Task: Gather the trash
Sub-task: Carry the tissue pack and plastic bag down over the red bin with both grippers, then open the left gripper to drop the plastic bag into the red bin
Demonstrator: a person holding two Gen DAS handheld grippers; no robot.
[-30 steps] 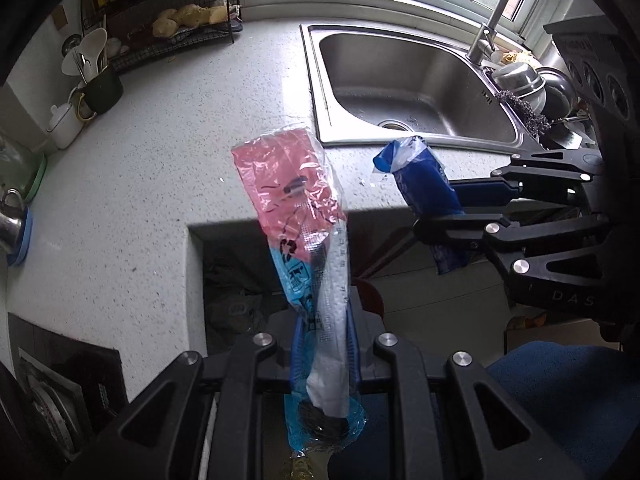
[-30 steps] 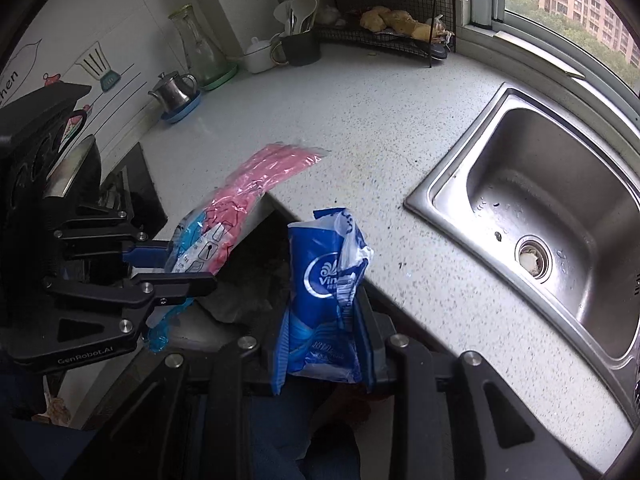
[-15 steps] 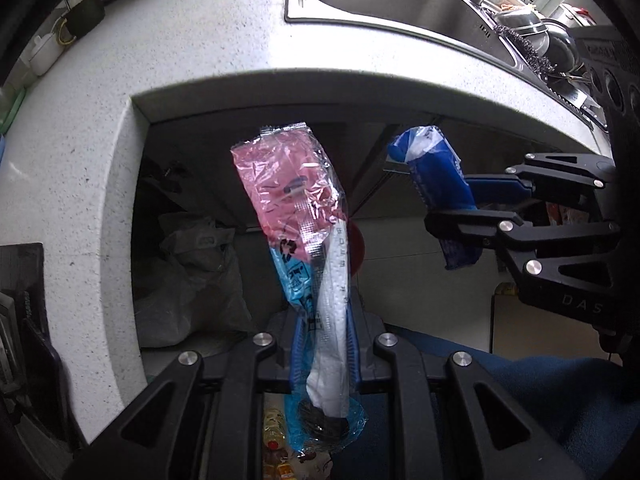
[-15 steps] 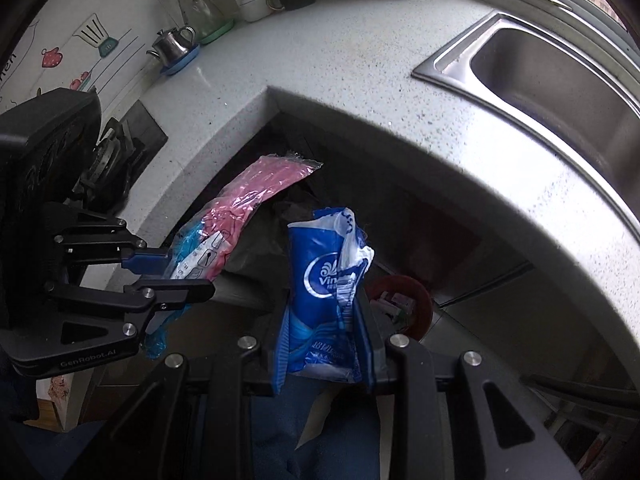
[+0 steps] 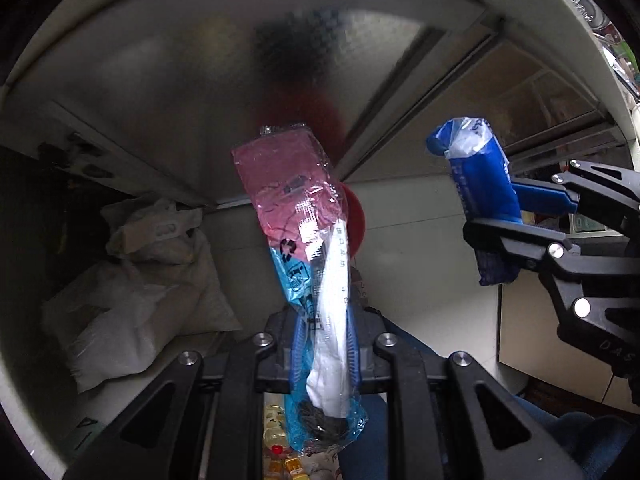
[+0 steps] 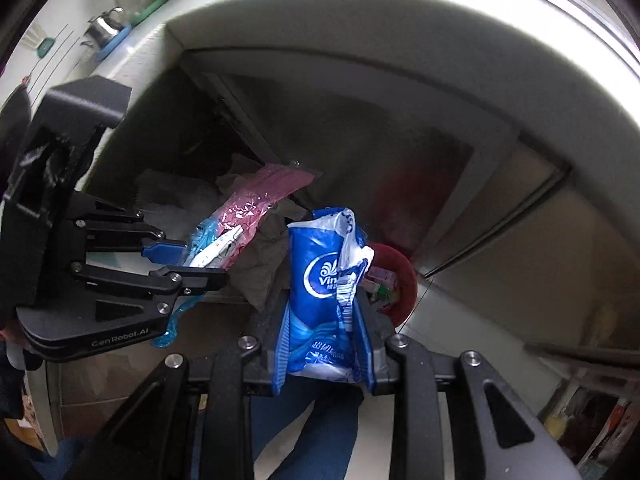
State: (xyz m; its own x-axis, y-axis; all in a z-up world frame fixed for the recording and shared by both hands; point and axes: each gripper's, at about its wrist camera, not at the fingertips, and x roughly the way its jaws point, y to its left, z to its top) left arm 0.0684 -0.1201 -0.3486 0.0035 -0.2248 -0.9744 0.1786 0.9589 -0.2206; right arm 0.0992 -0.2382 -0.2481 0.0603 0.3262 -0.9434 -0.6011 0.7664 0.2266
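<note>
My left gripper (image 5: pixel 322 344) is shut on a pink and blue plastic wrapper (image 5: pixel 292 200) that stands up from its jaws. It also shows in the right wrist view (image 6: pixel 256 208), held by the left gripper (image 6: pixel 180 262). My right gripper (image 6: pixel 324 344) is shut on a blue tissue packet (image 6: pixel 324 280), seen from the side in the left wrist view (image 5: pixel 480 184) with the right gripper (image 5: pixel 516 216). Both grippers are below the counter edge (image 6: pixel 400 40). A red bin (image 6: pixel 396 280) with scraps inside sits on the floor just beyond the blue packet, partly hidden behind the wrapper in the left wrist view (image 5: pixel 356 220).
White filled bags (image 5: pixel 132 292) lie on the floor at the left under the counter. Metal cabinet doors (image 5: pixel 200 100) close off the back. A kettle (image 6: pixel 100 32) stands on the counter top. Yellow bottles (image 5: pixel 276 436) lie below my left gripper.
Both grippers have dropped from above the counter to below its edge, with their wrappers still held. The sink has left view and the red bin has come closer.
</note>
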